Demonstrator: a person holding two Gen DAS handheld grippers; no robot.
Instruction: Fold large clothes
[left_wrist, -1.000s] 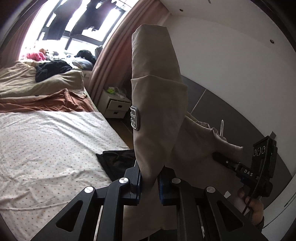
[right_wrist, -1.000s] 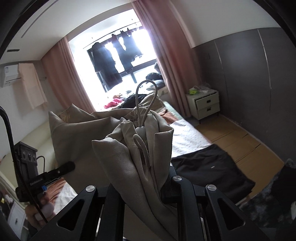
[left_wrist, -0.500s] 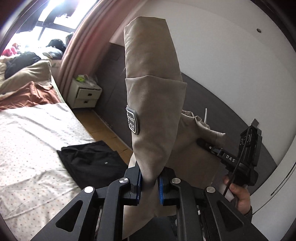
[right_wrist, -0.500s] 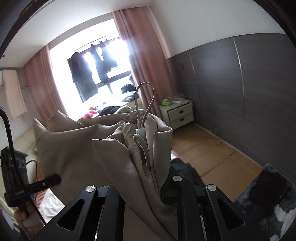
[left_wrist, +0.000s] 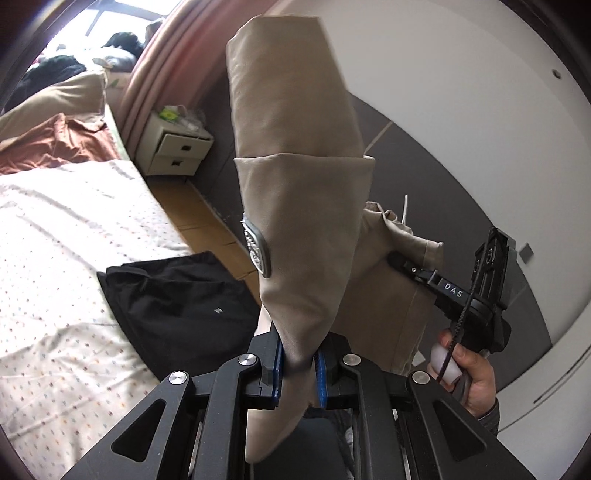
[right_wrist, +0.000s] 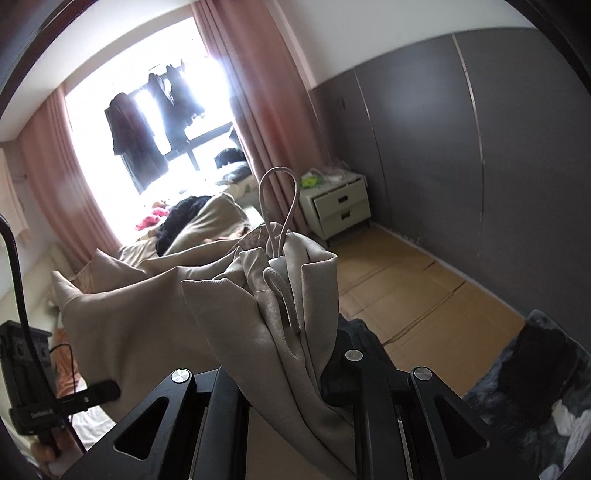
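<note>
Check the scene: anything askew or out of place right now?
The black garment hangs off the bed edge. Both the left gripper and right gripper hold the beige garment bunched, not flat.

— What changed for us over that second?

— We swung the beige garment (left_wrist: 299, 206) away from the window toward the grey wall, so the black garment (left_wrist: 177, 302) at the bed's (left_wrist: 55, 229) edge came fully into the left view.

— And on the right?

— The nightstand (right_wrist: 338, 210) slid toward centre, and the left gripper (right_wrist: 99, 391) sank to the lower left corner.
</note>
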